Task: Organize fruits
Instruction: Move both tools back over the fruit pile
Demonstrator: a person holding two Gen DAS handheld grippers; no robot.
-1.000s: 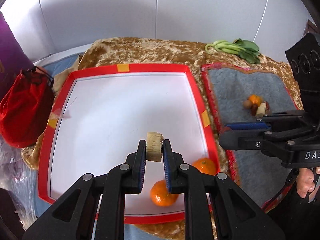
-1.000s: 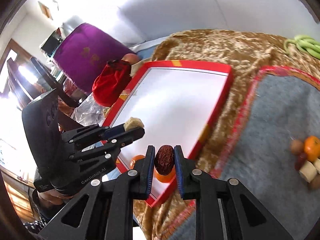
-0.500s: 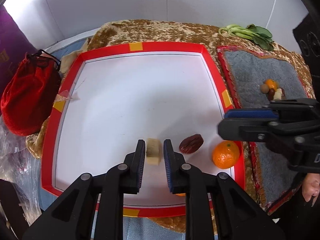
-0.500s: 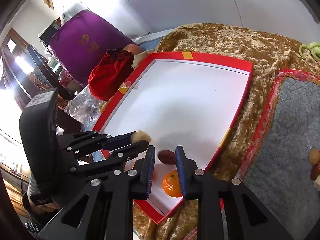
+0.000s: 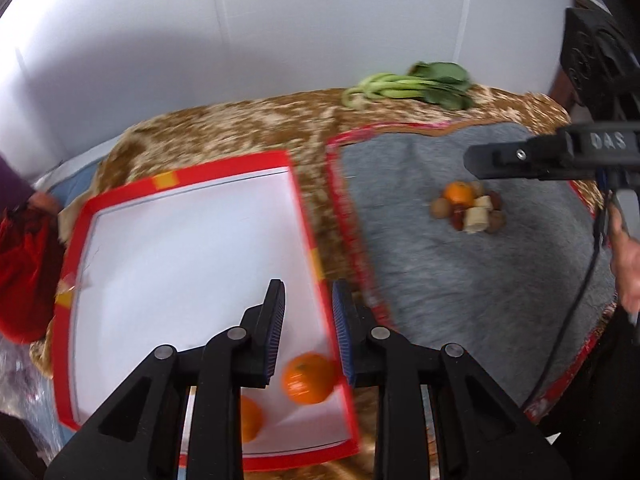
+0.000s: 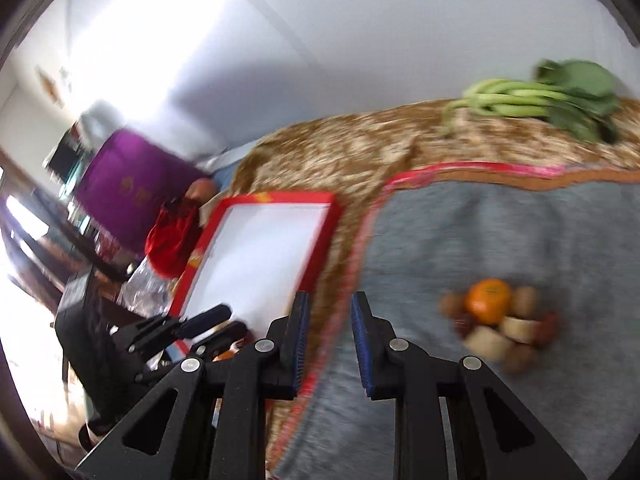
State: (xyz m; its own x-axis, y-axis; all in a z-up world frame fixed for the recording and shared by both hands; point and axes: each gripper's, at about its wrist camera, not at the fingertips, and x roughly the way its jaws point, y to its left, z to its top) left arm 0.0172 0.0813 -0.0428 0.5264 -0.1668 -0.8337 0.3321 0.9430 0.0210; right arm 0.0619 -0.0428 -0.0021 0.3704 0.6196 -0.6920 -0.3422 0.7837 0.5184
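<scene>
The red-rimmed white tray (image 5: 280, 158) lies on the left of the table. Two oranges lie at its near right corner, one (image 5: 308, 378) between my left fingers, the other (image 5: 250, 420) partly hidden under the left finger. My left gripper (image 5: 308, 322) is open and empty above that corner. A small pile with an orange (image 5: 459, 193), pale chunks and brown fruits (image 5: 476, 218) sits on the grey mat (image 5: 460, 280). My right gripper (image 6: 329, 336) is open and empty over the mat's left edge. The pile (image 6: 496, 326) lies to its right.
Green leafy vegetables (image 5: 408, 86) lie at the table's far edge on the gold cloth. A red bag (image 5: 24, 272) sits left of the tray, with a purple box (image 6: 132, 184) behind it. The views are motion-blurred.
Both grippers let go of their pieces in the tray and opened. Both have since swung to the right, toward the grey mat. The date and pale chunk are out of sight now.
</scene>
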